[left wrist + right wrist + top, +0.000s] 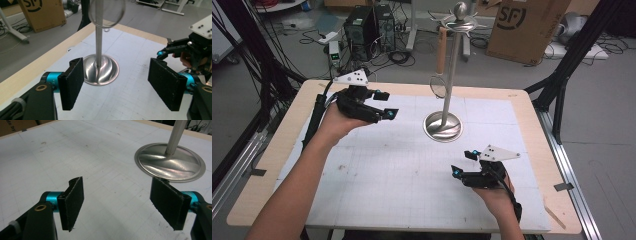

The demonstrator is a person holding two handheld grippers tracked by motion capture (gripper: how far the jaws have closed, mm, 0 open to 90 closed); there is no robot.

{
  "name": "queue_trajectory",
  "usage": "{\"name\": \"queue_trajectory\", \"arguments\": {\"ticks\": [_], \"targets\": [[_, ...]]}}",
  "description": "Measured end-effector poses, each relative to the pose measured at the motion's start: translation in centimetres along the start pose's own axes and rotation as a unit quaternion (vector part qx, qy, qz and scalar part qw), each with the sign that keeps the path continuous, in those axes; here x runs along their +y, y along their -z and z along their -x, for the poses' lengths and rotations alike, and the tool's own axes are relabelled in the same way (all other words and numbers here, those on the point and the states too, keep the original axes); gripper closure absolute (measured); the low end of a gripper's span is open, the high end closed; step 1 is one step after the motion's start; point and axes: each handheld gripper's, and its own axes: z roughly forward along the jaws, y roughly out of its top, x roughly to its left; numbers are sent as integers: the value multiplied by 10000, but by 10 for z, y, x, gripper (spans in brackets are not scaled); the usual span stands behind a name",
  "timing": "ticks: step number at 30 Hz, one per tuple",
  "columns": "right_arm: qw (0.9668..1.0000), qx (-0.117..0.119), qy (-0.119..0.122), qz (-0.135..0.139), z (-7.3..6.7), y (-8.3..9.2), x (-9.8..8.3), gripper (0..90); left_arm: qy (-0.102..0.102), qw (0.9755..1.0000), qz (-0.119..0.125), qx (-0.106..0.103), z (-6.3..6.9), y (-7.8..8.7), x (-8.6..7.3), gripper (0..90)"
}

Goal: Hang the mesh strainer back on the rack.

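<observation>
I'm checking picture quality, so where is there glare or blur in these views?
High view: soft overall, bright sheen on the stand's round base. Left gripper view: the hanging strainer ring is blurred, jaws sharp. Right gripper view: streaky glare across the base, table mat evenly lit.

The stand point(448, 75) rises from its base point(442, 126) on the surface point(387, 165), a little right of the middle and toward the far edge. A strainer point(439, 70) hangs from the stand's top, on its left side. The left claw point(384, 104) is left of the base, above the surface, apparently not touching it. The right claw point(463, 163) is nearer the person, just right of the base. Behind the surface, on the floor, a cardboard box point(526, 27) stands at the right and computer towers point(369, 25) at the left.
</observation>
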Motion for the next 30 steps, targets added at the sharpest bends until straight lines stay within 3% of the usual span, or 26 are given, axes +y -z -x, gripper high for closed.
{"name": "queue_trajectory", "arguments": {"ticks": [8,23,30], "targets": [[10000,-19,-35,13,0,2,1,264,-106,9999,6,-10,9,3,-19,282],[10000,-21,-56,-2,0,3,0,264,10,9997,-50,225,11,8,-67,233],[10000,-34,-73,9,1,3,-1,264,24,9997,-108,221,15,10,-86,221]]}}
